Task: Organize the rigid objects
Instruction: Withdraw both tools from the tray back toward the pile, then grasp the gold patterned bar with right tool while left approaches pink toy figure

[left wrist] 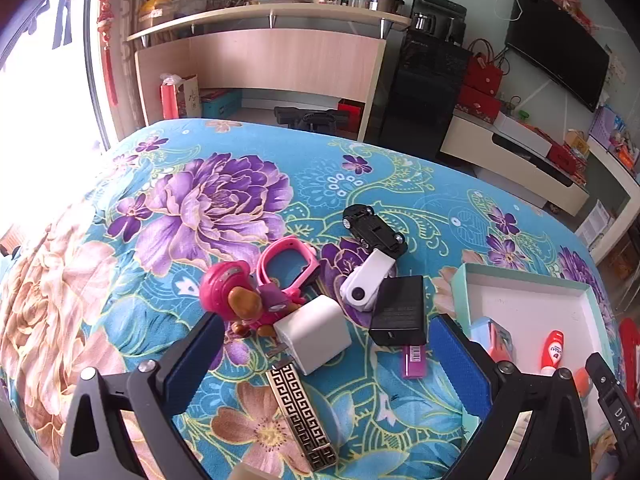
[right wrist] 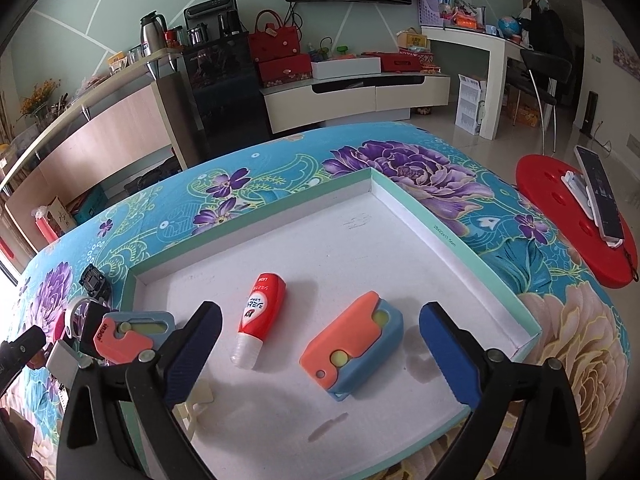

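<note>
Quick count from our end: in the shallow box [right wrist: 452, 240] we've got three things, one red tube [right wrist: 262, 316] and two orange-and-blue gadgets, one flat on the floor [right wrist: 352, 344], the other propped at the left wall [right wrist: 132, 334]. Out on the floral cloth [left wrist: 200, 200] there's a pile: one pink pup figure [left wrist: 244, 300], one pink watch [left wrist: 290, 264], one white cube charger [left wrist: 314, 332], one black toy car [left wrist: 374, 228], one white swivel stick [left wrist: 366, 282], one black adapter [left wrist: 400, 312], one purple stick [left wrist: 414, 360], one patterned bar [left wrist: 302, 416].

Our right gripper [right wrist: 320, 356] is spread wide, holding nothing, the flat gadget sitting between its fingers untouched. Our left gripper [left wrist: 324, 364] is also wide and empty, with the charger between its fingers.
</note>
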`<action>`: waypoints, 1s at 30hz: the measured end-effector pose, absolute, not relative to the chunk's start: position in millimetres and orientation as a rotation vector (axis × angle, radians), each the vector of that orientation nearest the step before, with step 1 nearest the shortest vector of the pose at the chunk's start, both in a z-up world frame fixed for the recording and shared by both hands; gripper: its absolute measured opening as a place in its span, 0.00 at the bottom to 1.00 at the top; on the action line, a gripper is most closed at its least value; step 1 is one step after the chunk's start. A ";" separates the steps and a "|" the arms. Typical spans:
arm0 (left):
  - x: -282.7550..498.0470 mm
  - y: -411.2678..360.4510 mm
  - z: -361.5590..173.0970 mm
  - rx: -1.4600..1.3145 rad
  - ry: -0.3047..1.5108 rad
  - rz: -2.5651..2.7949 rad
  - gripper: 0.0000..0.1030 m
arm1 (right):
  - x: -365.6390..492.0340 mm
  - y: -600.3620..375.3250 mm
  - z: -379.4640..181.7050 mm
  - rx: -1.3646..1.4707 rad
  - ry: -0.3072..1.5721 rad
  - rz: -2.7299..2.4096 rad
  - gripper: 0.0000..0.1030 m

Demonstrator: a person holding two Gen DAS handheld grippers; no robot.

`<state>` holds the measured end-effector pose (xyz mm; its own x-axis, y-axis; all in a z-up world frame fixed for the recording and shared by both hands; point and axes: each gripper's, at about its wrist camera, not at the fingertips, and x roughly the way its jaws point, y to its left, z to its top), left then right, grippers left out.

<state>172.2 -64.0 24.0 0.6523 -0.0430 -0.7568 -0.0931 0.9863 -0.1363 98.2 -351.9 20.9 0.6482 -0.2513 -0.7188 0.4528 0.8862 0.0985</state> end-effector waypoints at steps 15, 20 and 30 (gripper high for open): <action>174.4 1.1 25.8 -0.268 0.869 0.186 1.00 | 122.3 -276.2 14.6 0.243 0.808 -0.133 0.96; 174.4 20.7 20.9 -0.309 0.904 0.207 1.00 | 126.2 -252.3 15.6 0.213 0.811 -0.062 0.96; 171.7 63.6 14.6 -0.361 0.935 0.244 1.00 | 131.0 -180.6 22.5 0.137 0.814 0.118 0.96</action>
<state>171.7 63.6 14.6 0.5735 0.0484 -0.8178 -0.3569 0.9133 -0.1962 131.0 -180.6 22.5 0.6806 0.1577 -0.7155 -0.0521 0.9845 0.1673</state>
